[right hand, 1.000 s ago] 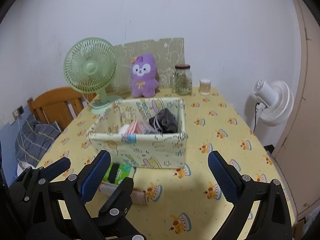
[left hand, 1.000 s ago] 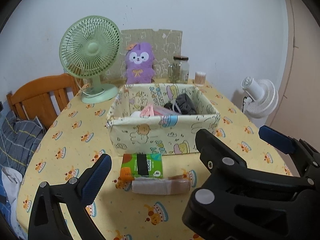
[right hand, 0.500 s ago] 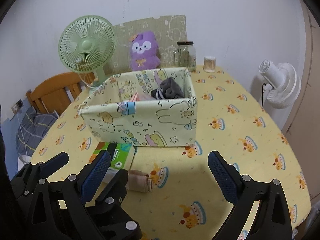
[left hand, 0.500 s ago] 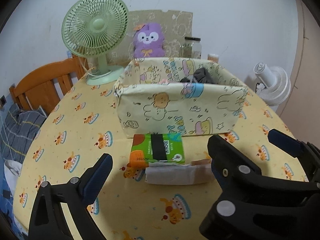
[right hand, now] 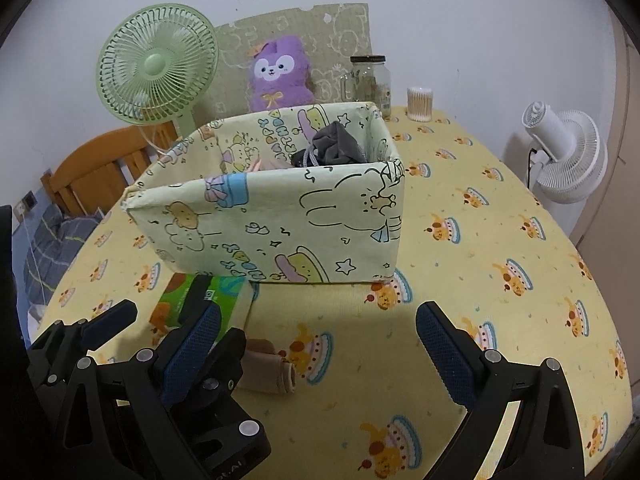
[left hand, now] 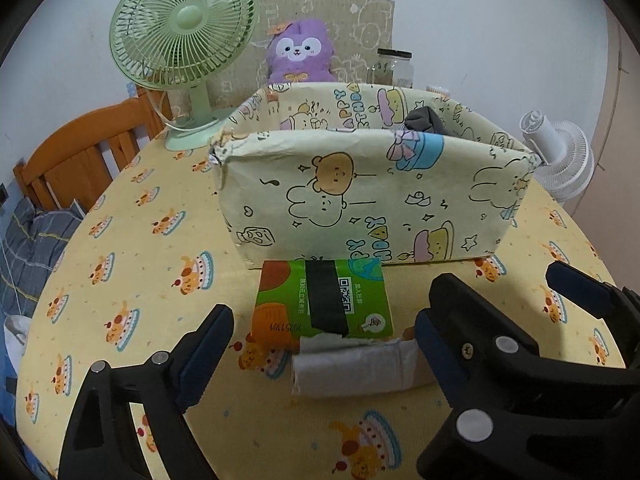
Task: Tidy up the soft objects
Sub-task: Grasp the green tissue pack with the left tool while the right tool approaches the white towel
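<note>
Both grippers hover low over the near edge of the round table (right hand: 500, 208), which is covered in a yellow cloth printed with little cakes. The left gripper (left hand: 324, 344) has its fingers spread wide, one on either side of a rolled beige cloth (left hand: 354, 368) that lies on the tablecloth, not yet touched. Just behind the roll, touching it, sits a green tissue pack (left hand: 324, 300), whose far end is tucked against the front wall of the cartoon-print storage box (left hand: 372, 196). A dark grey garment (right hand: 334, 146) and something pink show over the box's rim. The right gripper (right hand: 316, 348) is also spread wide, holding nothing, over bare tablecloth beside the roll's right end. Along the far edge of the table stand a green desk fan (left hand: 184, 36), a purple plush toy (left hand: 302, 54), a glass jar (right hand: 368, 80) and a cotton swab holder (right hand: 419, 103). A white fan (right hand: 568, 156) stands off the table's right edge.
</note>
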{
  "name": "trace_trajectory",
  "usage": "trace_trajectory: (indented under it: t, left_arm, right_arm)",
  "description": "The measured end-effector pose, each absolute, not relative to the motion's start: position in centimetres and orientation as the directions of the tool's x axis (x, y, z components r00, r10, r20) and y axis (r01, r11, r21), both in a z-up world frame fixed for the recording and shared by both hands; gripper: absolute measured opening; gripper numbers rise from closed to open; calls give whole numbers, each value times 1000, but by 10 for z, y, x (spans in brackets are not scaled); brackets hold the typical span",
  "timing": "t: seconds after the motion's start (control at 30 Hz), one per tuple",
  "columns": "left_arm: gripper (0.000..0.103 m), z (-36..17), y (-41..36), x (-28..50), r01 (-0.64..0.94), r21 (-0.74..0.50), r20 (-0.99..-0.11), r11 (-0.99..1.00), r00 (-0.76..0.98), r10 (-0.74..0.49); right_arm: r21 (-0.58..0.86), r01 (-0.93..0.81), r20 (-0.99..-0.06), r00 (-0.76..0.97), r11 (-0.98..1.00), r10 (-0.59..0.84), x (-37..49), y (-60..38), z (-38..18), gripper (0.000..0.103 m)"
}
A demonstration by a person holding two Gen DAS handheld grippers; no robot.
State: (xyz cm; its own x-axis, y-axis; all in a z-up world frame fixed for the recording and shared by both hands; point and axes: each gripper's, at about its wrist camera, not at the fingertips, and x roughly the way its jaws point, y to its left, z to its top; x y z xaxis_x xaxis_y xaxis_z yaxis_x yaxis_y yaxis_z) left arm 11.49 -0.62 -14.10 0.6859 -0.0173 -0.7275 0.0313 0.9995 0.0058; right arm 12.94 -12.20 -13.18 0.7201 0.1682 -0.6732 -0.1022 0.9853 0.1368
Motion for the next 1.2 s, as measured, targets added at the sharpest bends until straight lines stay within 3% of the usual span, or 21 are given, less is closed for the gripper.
trace_trajectory:
  t: [0.2, 0.3, 0.8, 1.2]
  left_arm:
    - [86, -150, -5, 125, 20, 6, -748, 1000, 664, -9]
    - [74, -154, -3, 128, 2, 7, -756, 1000, 654, 4]
    - [72, -133, 9, 107, -57, 39, -692, 998, 719, 68]
    - [72, -138, 25, 88, -93, 43, -690, 995, 717, 97]
  right_arm:
    - [136, -92, -689, 706, 986, 161, 138, -124, -138, 99]
    - [132, -90, -699, 698, 987, 157, 141, -124, -141, 99]
    - [151, -129, -665, 720, 980, 197, 127, -114, -127, 99]
    - [144, -156, -665, 716, 977, 213, 110, -97, -130, 99]
